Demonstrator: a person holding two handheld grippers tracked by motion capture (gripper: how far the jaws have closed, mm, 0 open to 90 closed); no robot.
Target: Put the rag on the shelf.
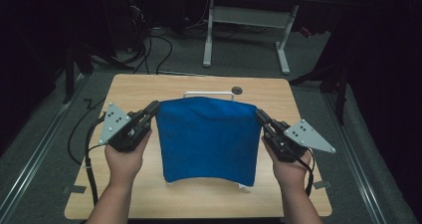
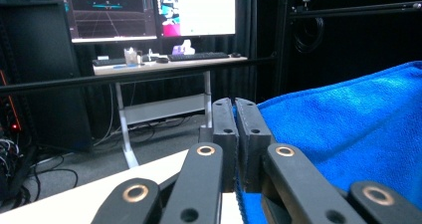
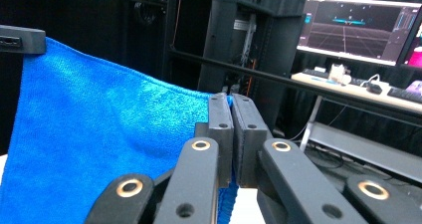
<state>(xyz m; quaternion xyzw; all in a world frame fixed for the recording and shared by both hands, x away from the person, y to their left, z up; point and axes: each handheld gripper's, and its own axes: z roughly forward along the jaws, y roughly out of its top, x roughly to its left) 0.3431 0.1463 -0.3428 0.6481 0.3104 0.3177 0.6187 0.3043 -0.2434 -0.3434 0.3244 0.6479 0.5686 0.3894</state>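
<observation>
Black jaws of the left claw (image 2: 238,134) stand pressed together in the left gripper view, clenched on a corner of the blue towel (image 2: 348,134), whose fabric spreads off to the right of them. Likewise the right claw (image 3: 232,134) is clamped flat on the opposite corner in its own view, pads closed with a sliver of blue pinched between them.

Seen from the high view, the left claw (image 1: 154,108) and right claw (image 1: 260,115) hold the two upper corners of the towel (image 1: 206,139) so that its top edge runs nearly taut between them, and the cloth hangs as a sheet above the wooden worktop (image 1: 199,194). Its lower hem curls a little, near or just touching the surface; I cannot tell which.

By its looks the towel is a light, soft, plush microfibre: it drapes, has no stiffness of its own, and will sag or fold wherever it is not stretched. Corners or the hem are the places to grip, deep enough that the pile does not slip out.

A white handle (image 1: 209,93) lies behind the towel.
</observation>
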